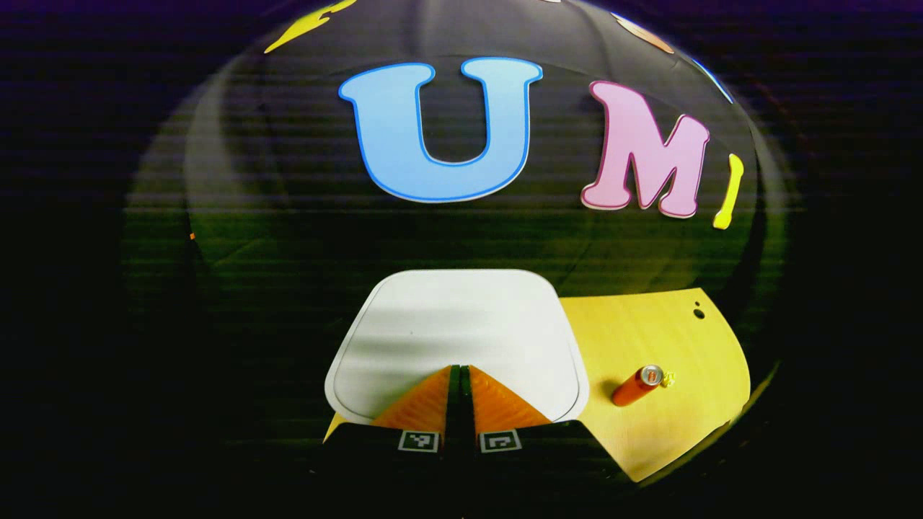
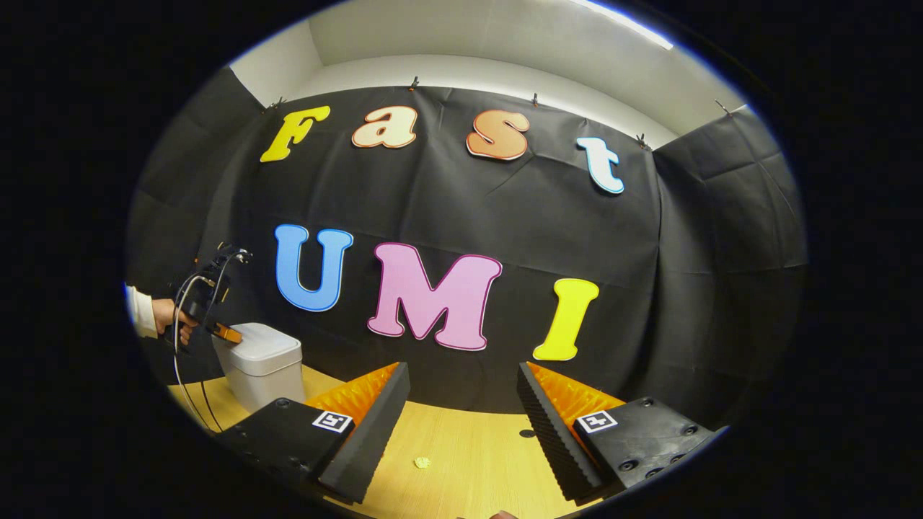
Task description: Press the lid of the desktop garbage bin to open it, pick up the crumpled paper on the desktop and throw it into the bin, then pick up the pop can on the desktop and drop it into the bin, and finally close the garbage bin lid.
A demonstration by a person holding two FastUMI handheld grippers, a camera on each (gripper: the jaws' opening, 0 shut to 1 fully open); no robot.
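Note:
The white desktop bin (image 2: 263, 371) stands at the table's left with its lid (image 1: 454, 324) down. My left gripper (image 1: 459, 369) is shut with nothing between its fingers, and its tips rest on the lid's near edge. In the right gripper view that left gripper (image 2: 220, 328) shows far off, held by a hand (image 2: 167, 316) at the bin's top. An orange pop can (image 1: 637, 386) lies on its side right of the bin. A small crumpled paper (image 1: 669, 378) sits by the can's end. My right gripper (image 2: 461, 407) hangs open above the table, with the crumpled paper (image 2: 422, 462) below and between its fingers.
The wooden tabletop (image 2: 476, 461) runs from the bin to the right, with a small round hole (image 2: 527, 433) near the back wall. Black cloth walls close the booth behind and at both sides. A cable (image 2: 180, 360) hangs from the left gripper beside the bin.

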